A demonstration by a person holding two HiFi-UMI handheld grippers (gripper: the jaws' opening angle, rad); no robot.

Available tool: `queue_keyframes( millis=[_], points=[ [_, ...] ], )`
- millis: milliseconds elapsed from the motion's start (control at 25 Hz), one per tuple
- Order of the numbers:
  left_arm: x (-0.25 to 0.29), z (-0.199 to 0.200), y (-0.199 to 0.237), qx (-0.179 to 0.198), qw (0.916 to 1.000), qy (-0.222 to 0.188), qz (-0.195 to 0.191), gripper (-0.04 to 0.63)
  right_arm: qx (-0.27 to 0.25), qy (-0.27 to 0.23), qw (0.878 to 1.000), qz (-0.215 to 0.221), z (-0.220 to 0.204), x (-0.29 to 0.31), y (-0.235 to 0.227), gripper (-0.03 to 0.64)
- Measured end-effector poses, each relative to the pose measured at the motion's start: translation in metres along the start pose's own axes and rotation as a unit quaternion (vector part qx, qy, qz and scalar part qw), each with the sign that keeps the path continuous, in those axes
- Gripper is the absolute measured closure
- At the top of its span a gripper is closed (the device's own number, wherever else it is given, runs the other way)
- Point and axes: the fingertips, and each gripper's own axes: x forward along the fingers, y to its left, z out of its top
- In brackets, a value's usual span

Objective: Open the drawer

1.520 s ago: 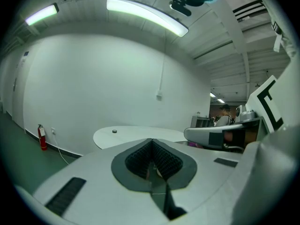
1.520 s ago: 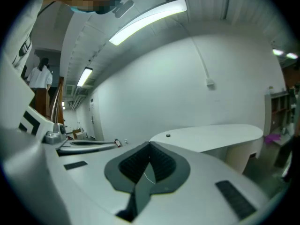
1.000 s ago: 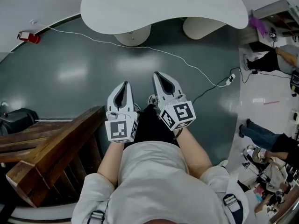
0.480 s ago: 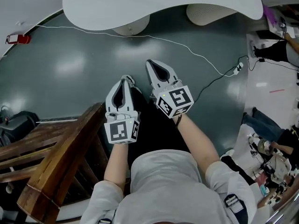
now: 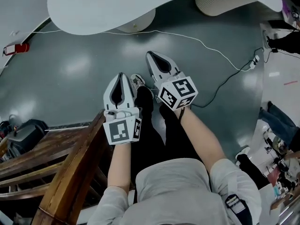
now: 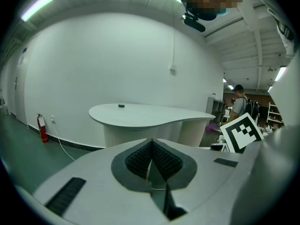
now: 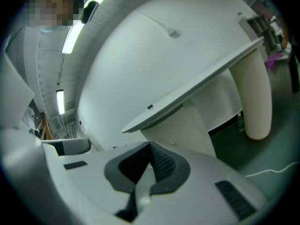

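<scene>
A large work hall of the laboratory or studio kind is shown, not a home. A glossy dark green floor (image 5: 70,78) is bounded by a curved white wall (image 6: 93,69). A long curved white table (image 5: 117,8) is set on round pedestals. A white cable (image 5: 206,43) is laid across the floor to a power strip (image 5: 255,60). A red fire extinguisher (image 6: 43,128) is placed at the wall, and strip lights (image 6: 37,6) are mounted overhead.
</scene>
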Motion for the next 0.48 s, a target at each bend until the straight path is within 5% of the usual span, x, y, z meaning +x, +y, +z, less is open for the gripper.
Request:
queue_keyframes(
  millis=[480],
  points=[
    [0.068,-0.044,0.057,-0.002,0.9999,0.010,0.006,0.591,0.020,-0.013,1.000,-0.008,-0.043,0.107,-0.044,0.604]
  ],
)
